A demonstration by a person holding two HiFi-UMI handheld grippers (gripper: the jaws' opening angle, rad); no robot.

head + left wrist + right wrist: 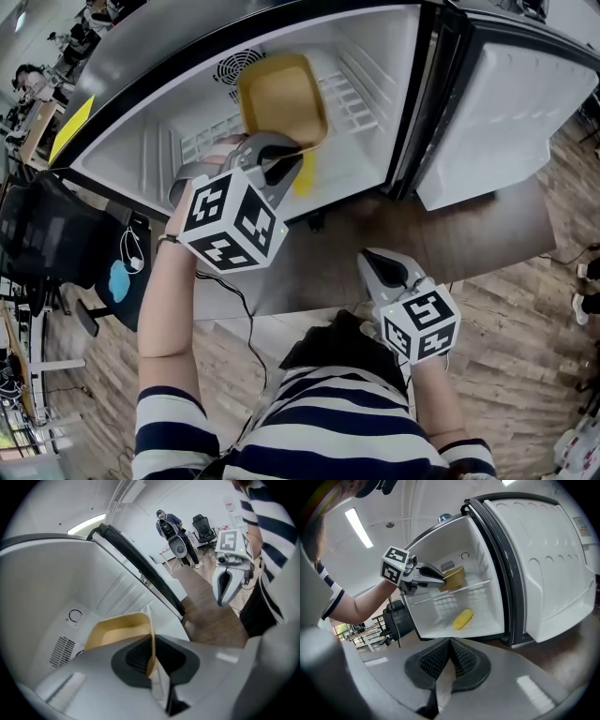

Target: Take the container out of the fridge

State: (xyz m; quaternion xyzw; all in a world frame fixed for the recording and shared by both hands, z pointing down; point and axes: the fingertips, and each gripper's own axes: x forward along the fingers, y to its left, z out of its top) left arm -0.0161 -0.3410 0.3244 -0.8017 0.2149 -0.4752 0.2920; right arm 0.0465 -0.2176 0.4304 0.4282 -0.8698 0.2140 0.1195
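Note:
A tan open container (281, 96) sits on the wire shelf (352, 98) inside the open fridge (159, 141). My left gripper (284, 157) reaches into the fridge and is shut on the container's near rim. In the left gripper view the thin rim of the container (117, 631) runs between the jaws of the left gripper (151, 660). My right gripper (378, 270) is shut and holds nothing, out in front of the fridge. In the right gripper view, past the right gripper (450, 660), the left gripper (425, 573) holds the container (455, 578) at shelf height.
A yellow corn-like item (463, 618) lies on the fridge floor below the shelf. The fridge door (506, 112) stands swung open at the right. Office chairs (56, 244) and a cable lie at the left on the wood floor. A person (169, 524) stands far off.

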